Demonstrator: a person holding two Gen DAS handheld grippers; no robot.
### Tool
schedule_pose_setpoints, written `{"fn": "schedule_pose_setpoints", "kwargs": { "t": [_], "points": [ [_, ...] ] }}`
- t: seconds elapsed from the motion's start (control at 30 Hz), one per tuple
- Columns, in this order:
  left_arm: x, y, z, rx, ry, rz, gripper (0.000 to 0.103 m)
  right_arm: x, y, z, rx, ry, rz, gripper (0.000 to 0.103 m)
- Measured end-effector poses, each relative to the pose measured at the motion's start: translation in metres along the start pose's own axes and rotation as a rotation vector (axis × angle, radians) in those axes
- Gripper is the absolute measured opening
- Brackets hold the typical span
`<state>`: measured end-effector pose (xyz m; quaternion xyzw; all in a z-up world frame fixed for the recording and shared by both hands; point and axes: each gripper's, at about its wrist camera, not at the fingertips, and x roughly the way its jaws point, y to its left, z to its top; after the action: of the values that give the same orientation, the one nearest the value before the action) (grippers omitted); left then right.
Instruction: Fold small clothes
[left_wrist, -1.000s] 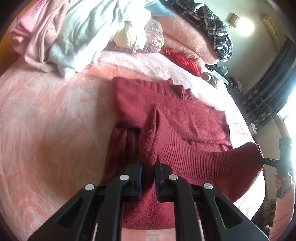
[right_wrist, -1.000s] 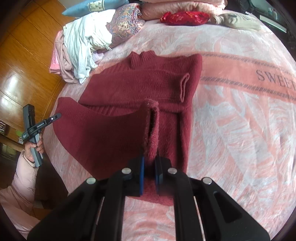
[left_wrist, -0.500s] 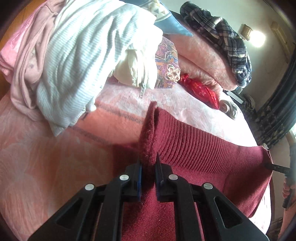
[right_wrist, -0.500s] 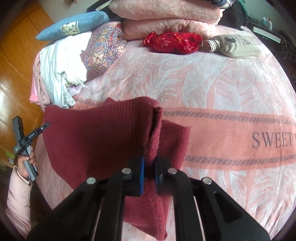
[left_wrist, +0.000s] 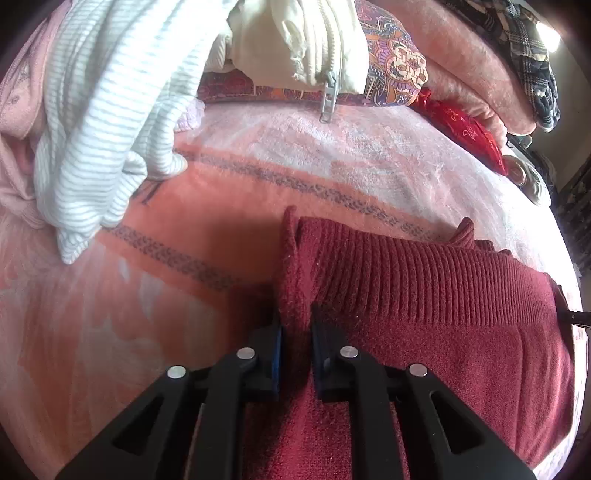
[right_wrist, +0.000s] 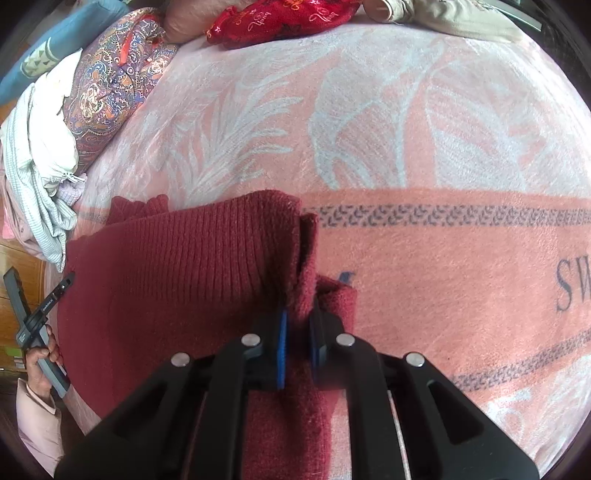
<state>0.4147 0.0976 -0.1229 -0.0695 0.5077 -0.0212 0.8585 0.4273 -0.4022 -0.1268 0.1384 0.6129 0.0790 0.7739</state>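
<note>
Only the right wrist view shows the person's left hand (right_wrist: 40, 354) and the left gripper's outside, at the sweater's (right_wrist: 177, 280) far edge. Both the left gripper (left_wrist: 295, 328) and right gripper (right_wrist: 299, 321) are nearly closed, each pinching a ribbed hem corner. Since earlier, the hem has been carried forward over the sweater's body, hiding it on the blanket (right_wrist: 424, 147).
</note>
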Motion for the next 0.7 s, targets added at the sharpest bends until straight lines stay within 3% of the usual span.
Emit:
{"fn": "schedule_pose_setpoints", "kwargs": {
  "t": [0.13,0.2,0.3,0.33,0.37,0.43,0.6,0.7],
  "points": [
    [-0.001,-0.002,0.002,0.001,0.017,0.006,0.016,-0.001,0.002,0.0,0.004,0.002,-0.008,0.01],
    [-0.002,-0.005,0.007,0.004,0.031,0.009,0.021,-0.008,0.006,-0.001,0.004,-0.002,-0.012,0.018],
    [-0.013,-0.006,0.006,-0.015,0.056,-0.013,0.05,-0.03,0.012,-0.008,-0.02,-0.023,-0.029,0.047],
    [-0.021,-0.006,0.004,-0.018,0.055,-0.023,0.054,-0.04,0.015,-0.012,-0.042,-0.036,-0.039,0.058],
    [-0.029,-0.006,0.001,-0.017,0.056,-0.034,0.056,-0.051,0.017,-0.019,-0.069,-0.045,-0.038,0.058],
    [-0.049,-0.003,-0.01,-0.014,0.065,-0.087,0.075,-0.067,0.016,-0.035,-0.088,-0.04,-0.007,0.062],
    [-0.081,0.023,-0.054,-0.045,0.128,-0.166,0.079,-0.084,0.003,-0.092,-0.101,0.025,0.046,0.071],
    [-0.088,0.043,-0.084,-0.095,0.174,-0.173,0.079,-0.083,-0.006,-0.125,-0.091,0.067,0.069,0.073]
  ]
}}
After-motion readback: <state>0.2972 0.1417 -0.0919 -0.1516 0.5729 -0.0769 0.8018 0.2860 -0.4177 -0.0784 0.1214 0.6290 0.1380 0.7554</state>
